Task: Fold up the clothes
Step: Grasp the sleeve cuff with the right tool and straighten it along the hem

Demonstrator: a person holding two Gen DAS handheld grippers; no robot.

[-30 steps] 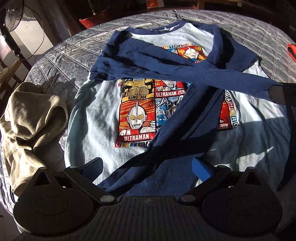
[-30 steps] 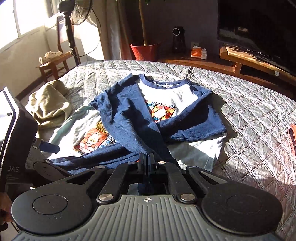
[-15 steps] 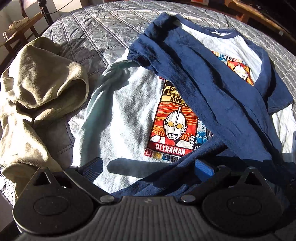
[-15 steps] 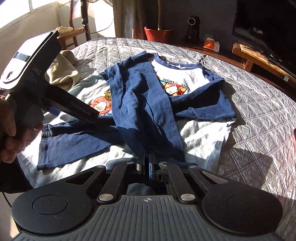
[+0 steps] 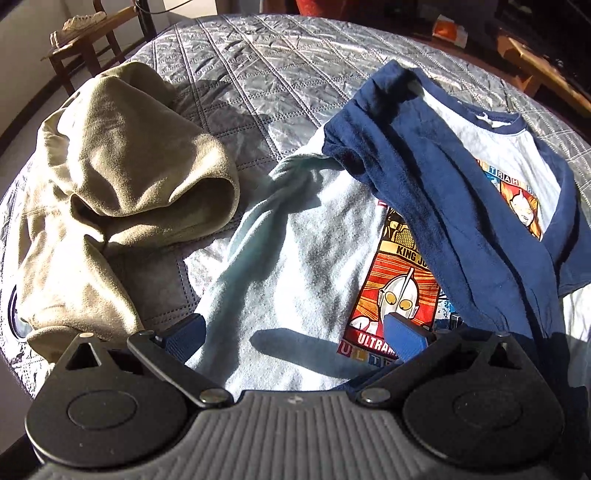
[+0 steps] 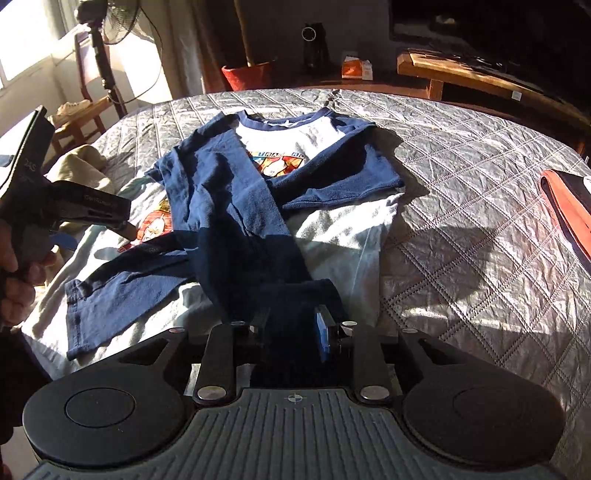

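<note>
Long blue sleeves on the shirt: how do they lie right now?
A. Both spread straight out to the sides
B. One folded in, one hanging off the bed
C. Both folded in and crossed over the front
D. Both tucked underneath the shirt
C: in the right wrist view both blue sleeves lie folded in over the front of the shirt and cross each other above the printed picture.

A wooden chair stood past the far left corner of the bed, and a white shoe lay on its seat. A fan stood beside the chair. A red plant pot and an orange box sat on the floor past the far edge
</note>
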